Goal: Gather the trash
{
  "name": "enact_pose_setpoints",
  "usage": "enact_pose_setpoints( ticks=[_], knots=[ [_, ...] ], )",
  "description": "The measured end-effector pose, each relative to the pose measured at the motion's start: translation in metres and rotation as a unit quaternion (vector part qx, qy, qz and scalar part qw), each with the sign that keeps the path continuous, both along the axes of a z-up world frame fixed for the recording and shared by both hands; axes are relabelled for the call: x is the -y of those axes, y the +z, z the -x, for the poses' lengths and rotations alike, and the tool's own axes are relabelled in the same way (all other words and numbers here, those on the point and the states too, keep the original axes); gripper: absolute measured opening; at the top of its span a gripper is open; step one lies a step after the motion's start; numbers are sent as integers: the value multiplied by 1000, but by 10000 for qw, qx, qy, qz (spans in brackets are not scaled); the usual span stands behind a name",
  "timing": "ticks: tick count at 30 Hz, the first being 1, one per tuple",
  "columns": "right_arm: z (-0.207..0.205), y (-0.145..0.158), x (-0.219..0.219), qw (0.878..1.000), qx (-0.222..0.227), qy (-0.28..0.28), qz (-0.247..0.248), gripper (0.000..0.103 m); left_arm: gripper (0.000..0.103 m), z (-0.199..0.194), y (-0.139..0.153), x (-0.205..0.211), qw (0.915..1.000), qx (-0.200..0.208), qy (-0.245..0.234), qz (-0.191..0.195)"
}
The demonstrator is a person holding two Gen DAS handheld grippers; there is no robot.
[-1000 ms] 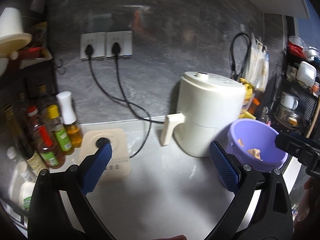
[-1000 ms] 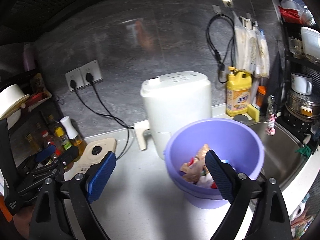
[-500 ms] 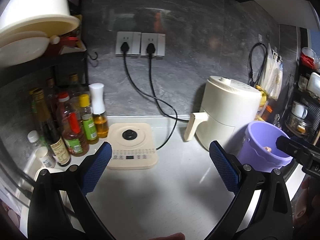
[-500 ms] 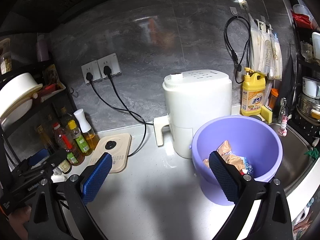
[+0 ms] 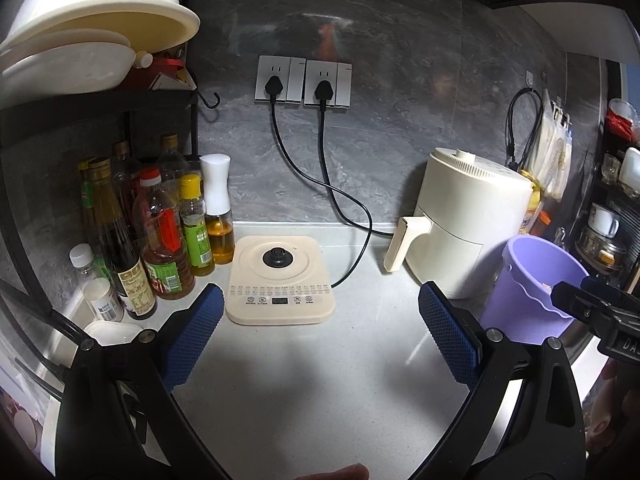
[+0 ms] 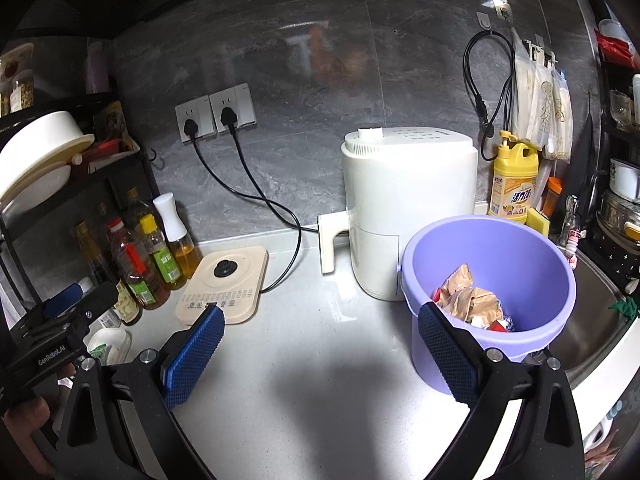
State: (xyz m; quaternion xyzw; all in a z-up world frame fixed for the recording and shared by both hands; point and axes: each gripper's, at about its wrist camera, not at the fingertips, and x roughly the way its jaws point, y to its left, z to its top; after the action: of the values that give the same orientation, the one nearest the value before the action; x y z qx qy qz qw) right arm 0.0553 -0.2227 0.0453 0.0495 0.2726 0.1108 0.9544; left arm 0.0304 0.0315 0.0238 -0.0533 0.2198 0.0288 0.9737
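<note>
The left tool (image 5: 320,336) hangs over the tabletop (image 5: 320,380) with its blue pads spread wide and nothing between them. The right tool (image 6: 320,352) is just as wide apart and empty, its right pad just in front of the purple bucket (image 6: 500,240).

The trash (image 6: 470,304), crumpled brown wrappers with a few red and white scraps, lies in the bottom of that bucket, which stands at the right of the tabletop beside the white air fryer (image 6: 408,208) and near the sink (image 6: 592,320). No loose litter shows on the bare surface under either tool, so the collecting looks close to finished.

The likeliest trouble is the bucket: it sits near the front edge and next to the sink, and a careless sweep of the right tool against its rim could tip or shove it. A reach by the left tool toward the back could snag the black power cords (image 5: 348,208) trailing from the wall sockets (image 5: 304,84), or knock the crowded oil and sauce bottles (image 5: 160,232) at the left. The cream cooker base (image 5: 280,280) sits between them and takes up the middle of the surface.
</note>
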Motion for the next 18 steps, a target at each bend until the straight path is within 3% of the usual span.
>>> enact_pose_setpoints(
  ticks=[18],
  knots=[
    [1,2,21,9998,30,-177,-85,95,97,-4,11,21,9999,25,-73,-139]
  ],
)
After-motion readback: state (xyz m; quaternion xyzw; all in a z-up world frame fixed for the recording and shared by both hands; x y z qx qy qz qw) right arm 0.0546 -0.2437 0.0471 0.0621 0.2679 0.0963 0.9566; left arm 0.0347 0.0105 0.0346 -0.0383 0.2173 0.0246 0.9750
